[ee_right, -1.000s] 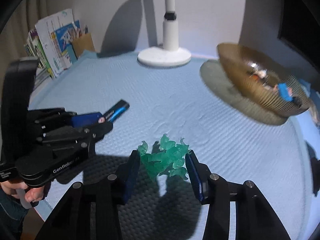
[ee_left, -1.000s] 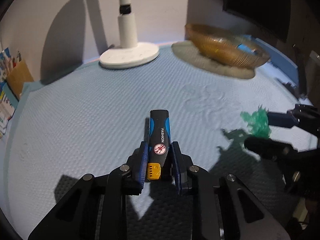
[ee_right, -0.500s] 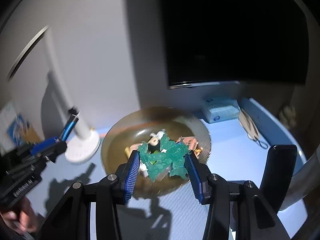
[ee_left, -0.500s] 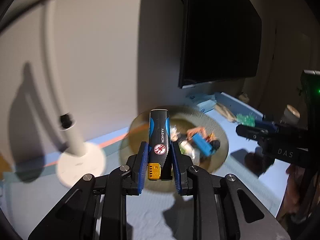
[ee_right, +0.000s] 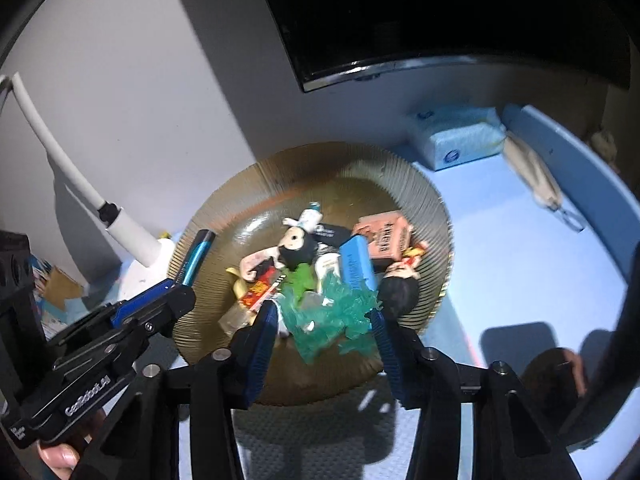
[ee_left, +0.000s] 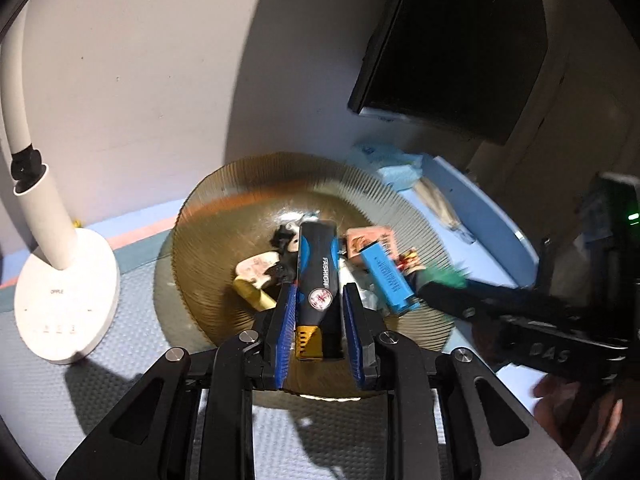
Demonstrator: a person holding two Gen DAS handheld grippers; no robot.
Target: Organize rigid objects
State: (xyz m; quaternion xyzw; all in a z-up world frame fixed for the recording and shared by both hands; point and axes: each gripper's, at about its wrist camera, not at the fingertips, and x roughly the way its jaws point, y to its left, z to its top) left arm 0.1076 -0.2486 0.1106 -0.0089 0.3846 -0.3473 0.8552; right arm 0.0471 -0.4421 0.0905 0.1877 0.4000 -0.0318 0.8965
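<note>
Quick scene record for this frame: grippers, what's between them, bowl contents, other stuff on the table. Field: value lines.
left gripper: jaws just opening, black-and-blue lighter between the pads, over the bowl
right gripper: jaws just opening, green plastic toy between the pads, gaps visible
bowl: amber, ribbed; holds blue box, orange box, small figures
nearby: white lamp base, tissue pack

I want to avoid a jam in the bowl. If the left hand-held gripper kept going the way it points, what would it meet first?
Probably the pile in the bowl. The lighter between the fingers of the left hand-held gripper, whose jaws have just been opening, leads and points at the black-and-white toy, beside the blue box. Depth is unclear.
</note>
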